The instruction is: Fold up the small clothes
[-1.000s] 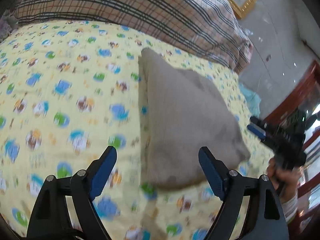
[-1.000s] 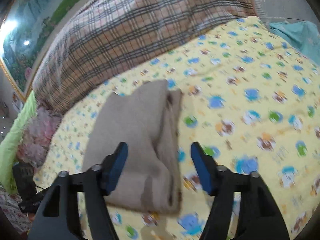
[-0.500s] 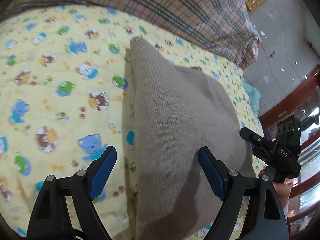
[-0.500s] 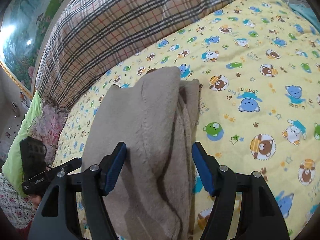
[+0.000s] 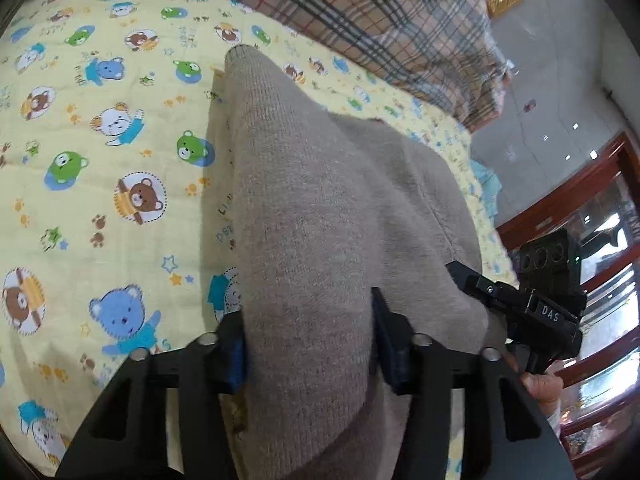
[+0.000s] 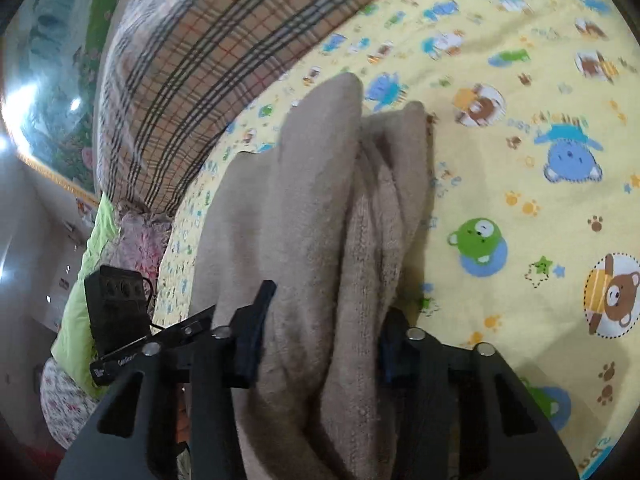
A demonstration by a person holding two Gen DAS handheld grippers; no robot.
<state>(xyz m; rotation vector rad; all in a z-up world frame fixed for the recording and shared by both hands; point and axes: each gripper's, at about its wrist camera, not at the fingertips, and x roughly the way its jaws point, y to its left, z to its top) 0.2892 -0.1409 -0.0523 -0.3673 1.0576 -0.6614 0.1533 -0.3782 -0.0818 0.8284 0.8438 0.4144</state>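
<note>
A beige knitted garment [image 5: 320,208] lies folded on the yellow bear-print bedsheet [image 5: 100,160]. My left gripper [image 5: 308,340] is shut on its near edge, the cloth bunched between the blue pads. In the right wrist view the same garment [image 6: 304,208] shows as several stacked folds, and my right gripper [image 6: 320,336] is shut on its other near edge. The right gripper also shows in the left wrist view [image 5: 532,308], and the left gripper shows in the right wrist view [image 6: 120,320].
A plaid pillow [image 5: 380,12] lies at the head of the bed beyond the garment, also in the right wrist view [image 6: 192,60]. A green cloth [image 6: 84,280] and a pink patterned fabric [image 6: 136,240] lie beside the bed. Wooden furniture [image 5: 580,192] stands right.
Both grippers moved down and forward onto the garment and closed on its near edges. They were open and above it before.
</note>
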